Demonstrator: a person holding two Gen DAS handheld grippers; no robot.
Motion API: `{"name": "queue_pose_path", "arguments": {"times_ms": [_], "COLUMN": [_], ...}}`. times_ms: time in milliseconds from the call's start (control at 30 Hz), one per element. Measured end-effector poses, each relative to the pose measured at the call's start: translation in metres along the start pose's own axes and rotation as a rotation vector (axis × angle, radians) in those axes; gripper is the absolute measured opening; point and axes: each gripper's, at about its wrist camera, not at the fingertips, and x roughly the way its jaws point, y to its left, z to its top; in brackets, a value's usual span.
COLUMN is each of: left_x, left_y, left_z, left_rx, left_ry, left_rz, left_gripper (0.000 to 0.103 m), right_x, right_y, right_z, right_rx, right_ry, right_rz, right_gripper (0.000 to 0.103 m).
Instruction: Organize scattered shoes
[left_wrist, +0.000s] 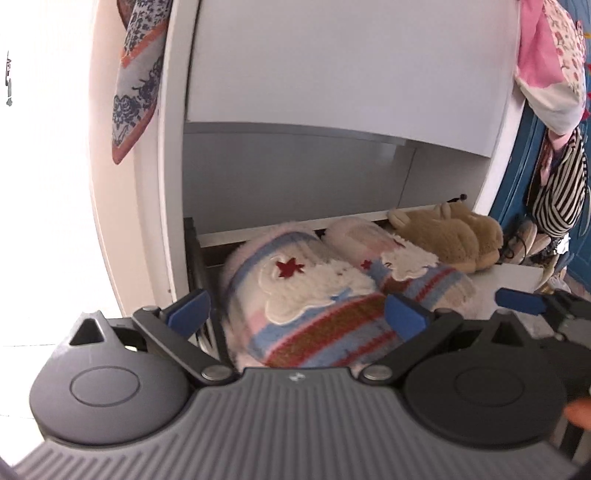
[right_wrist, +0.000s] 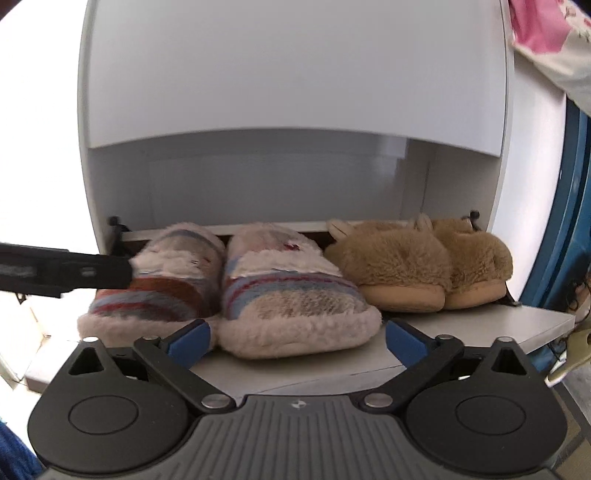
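Two fluffy striped slippers with white fleece patches and red stars are seen side by side on the white pull-down shelf of a white shoe cabinet. The left striped slipper and the right striped slipper are laid with their long sides running from 6 o'clock to 12 o'clock. Which end is the toe cannot be told. The wool is soft and fuzzy, with blue, red and pink bands.

At 3 o'clock from them, a pair of furry brown slippers with small ears is set close together on the same shelf, pale soles turned to the front.

The right gripper is held spread wide just in front of the right striped slipper, with nothing pinched. The left gripper is spread wide too, with the left striped slipper between its blue fingers; whether it is touched cannot be told.

A flowered scarf is hung at 11 o'clock.
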Motion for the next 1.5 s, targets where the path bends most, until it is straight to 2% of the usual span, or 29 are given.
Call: {"name": "queue_pose_path", "arguments": {"times_ms": [233, 433, 500, 600, 833, 1133, 1500], "left_x": [0.002, -0.004, -0.007, -0.013, -0.025, -0.048, -0.058], "left_y": [0.004, 0.005, 0.004, 0.003, 0.001, -0.009, -0.011], "left_z": [-0.005, -0.007, -0.009, -0.014, -0.026, -0.063, -0.124], "left_rx": [0.032, 0.039, 0.046, 0.061, 0.065, 0.107, 0.110], "left_ry": [-0.007, -0.016, -0.020, -0.031, -0.044, -0.045, -0.049], "left_rz": [0.018, 0.027, 0.027, 0.028, 0.021, -0.043, -0.041], "left_gripper": [0.103, 0.103, 0.103, 0.103, 0.103, 0.103, 0.103], "right_x": [0.016, 0.018, 0.011, -0.002, -0.040, -0.086, -0.104], "right_y": [-0.013, -0.014, -0.012, -0.008, 0.026, 0.071, 0.070], "right_z": [0.001, -0.003, -0.008, -0.017, -0.037, -0.077, -0.132], "right_rx": [0.053, 0.075, 0.060, 0.042, -0.006, -0.103, -0.004], "right_ry": [-0.001, 0.001, -0.023, -0.060, -0.119, -0.100, -0.079], "right_rz": [0.048, 0.051, 0.044, 0.026, -0.002, -0.044, -0.050], "right_gripper": [0.096, 0.097, 0.096, 0.103, 0.103, 0.103, 0.103]}}
